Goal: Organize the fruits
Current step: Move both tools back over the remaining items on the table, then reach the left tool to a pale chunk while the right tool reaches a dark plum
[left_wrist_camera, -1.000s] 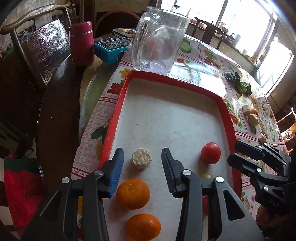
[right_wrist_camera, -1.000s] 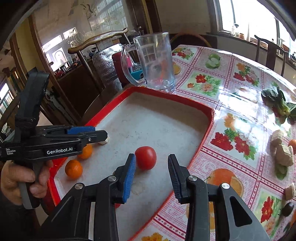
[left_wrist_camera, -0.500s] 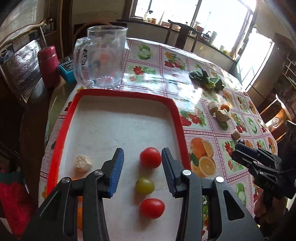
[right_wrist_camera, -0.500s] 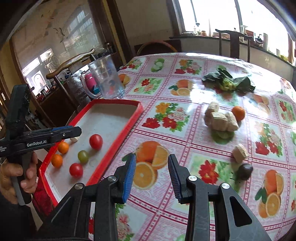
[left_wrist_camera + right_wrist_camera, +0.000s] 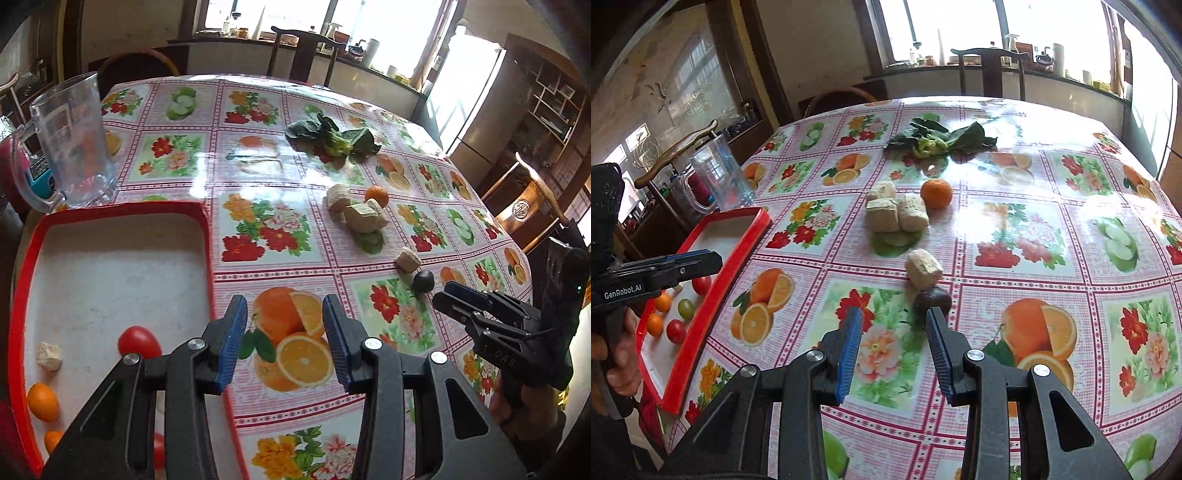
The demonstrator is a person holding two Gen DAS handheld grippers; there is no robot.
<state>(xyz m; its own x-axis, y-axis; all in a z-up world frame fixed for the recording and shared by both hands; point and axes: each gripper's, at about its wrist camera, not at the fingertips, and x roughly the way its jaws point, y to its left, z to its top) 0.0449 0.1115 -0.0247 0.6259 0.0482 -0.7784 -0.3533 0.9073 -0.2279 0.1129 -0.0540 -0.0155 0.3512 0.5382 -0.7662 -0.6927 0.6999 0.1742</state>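
- Right gripper (image 5: 894, 323): the fingers (image 5: 849, 347) stand partly open and hold nothing. The right finger's tip lies just in front of the dark round fruit (image 5: 932, 300); whether it touches the skin cannot be told. The fruit sits off-centre, toward the right finger, not between the pads.
- Left gripper (image 5: 282, 314): the fingers (image 5: 231, 339) are partly open and empty, hovering over the printed orange on the worktop (image 5: 258, 173), just right of the red tray (image 5: 208, 258).
- Risk, off-centre closure: closing now would likely strike the dark fruit with one finger only and roll it away. Centre the gap on it first.
- Risk, narrow gap: the opening looks barely wider than the fruit. Descending without widening could press it down or flick it aside.
- Risk, neighbouring item: a pale cut chunk (image 5: 923, 267) lies touching or just beyond the dark fruit, on its far side. A deep reach may push or pinch both.
- Risk, sorting error: several pale blocks (image 5: 897, 212) sit beside the loose orange (image 5: 936, 192) farther out, with leafy greens (image 5: 942, 138) beyond. These appear not to be fruit.
- Risk, collision: the glass mug (image 5: 74, 140) stands at the tray's far edge.
- Task items: tomatoes, small oranges and a green fruit lie in the tray's near end (image 5: 676, 317); the dark fruit and one orange are on the worktop.
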